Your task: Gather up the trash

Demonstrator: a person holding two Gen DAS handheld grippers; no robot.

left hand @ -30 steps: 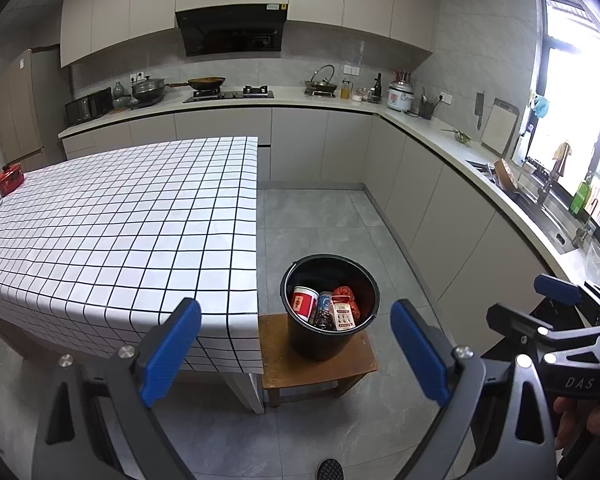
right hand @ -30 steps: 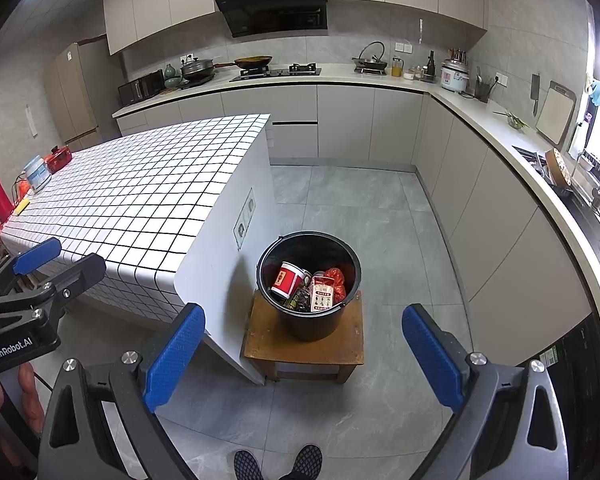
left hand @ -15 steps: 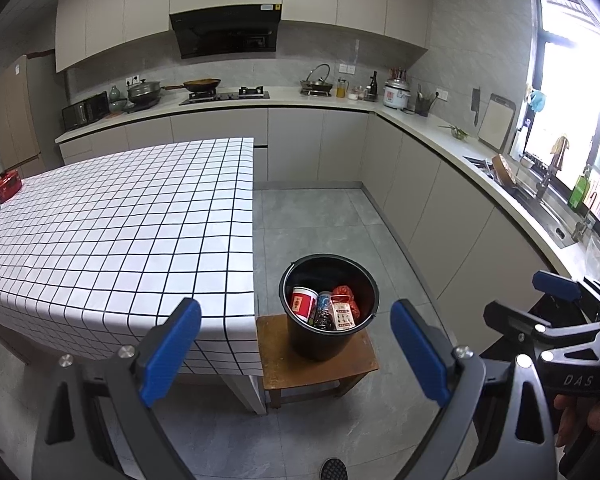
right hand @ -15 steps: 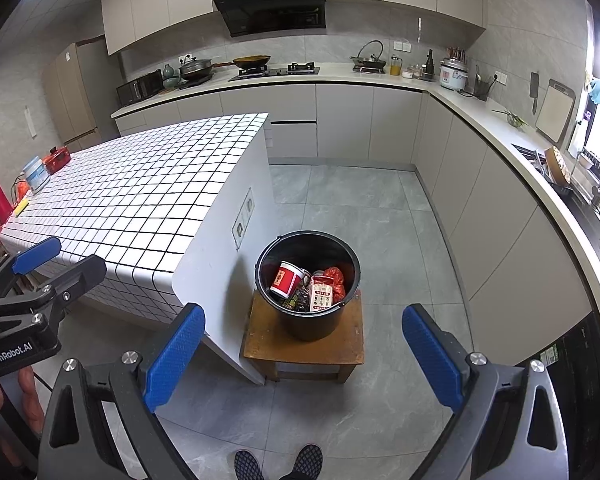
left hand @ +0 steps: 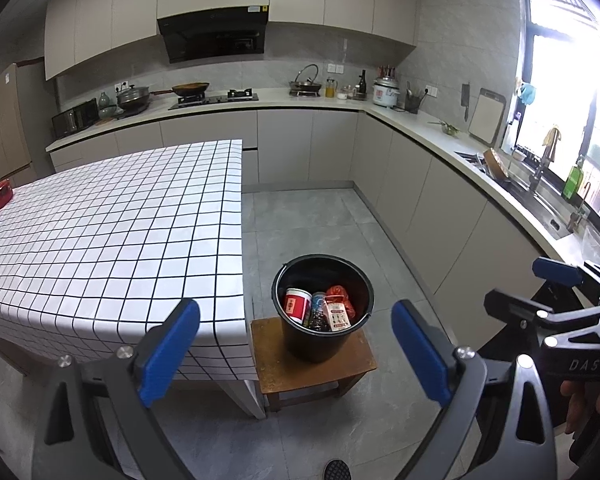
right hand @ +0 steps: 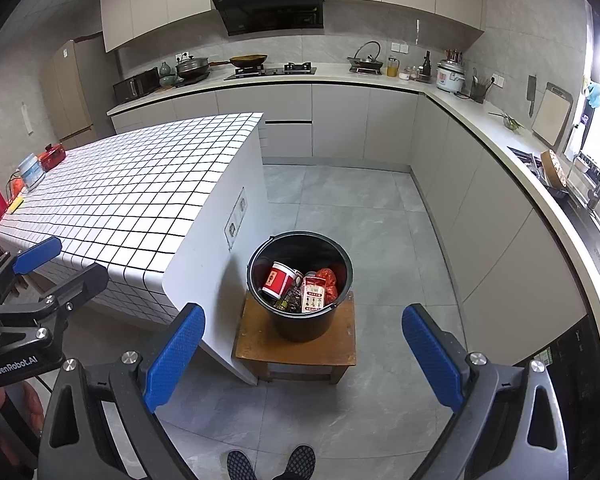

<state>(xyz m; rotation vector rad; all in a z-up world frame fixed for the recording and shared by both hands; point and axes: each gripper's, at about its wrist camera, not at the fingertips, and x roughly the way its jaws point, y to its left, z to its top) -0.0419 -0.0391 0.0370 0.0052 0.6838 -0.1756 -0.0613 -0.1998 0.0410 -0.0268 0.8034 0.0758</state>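
Black bucket [left hand: 323, 307] on wooden stool [left hand: 315, 364], ahead of and between fingers of both grippers, well apart from them. Inside: red-white cup [left hand: 297, 305], carton [right hand: 313, 294], red wrapper [right hand: 327, 278]. Left gripper [left hand: 296, 355] fingers wide, holding nothing. Right gripper [right hand: 303, 359] fingers wide, holding nothing. Checked table [left hand: 112, 240] beyond left fingers, just beside stool.

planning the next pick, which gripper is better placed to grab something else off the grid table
Left. The left gripper is open beside the table edge; the right gripper is open over floor beyond the bucket.
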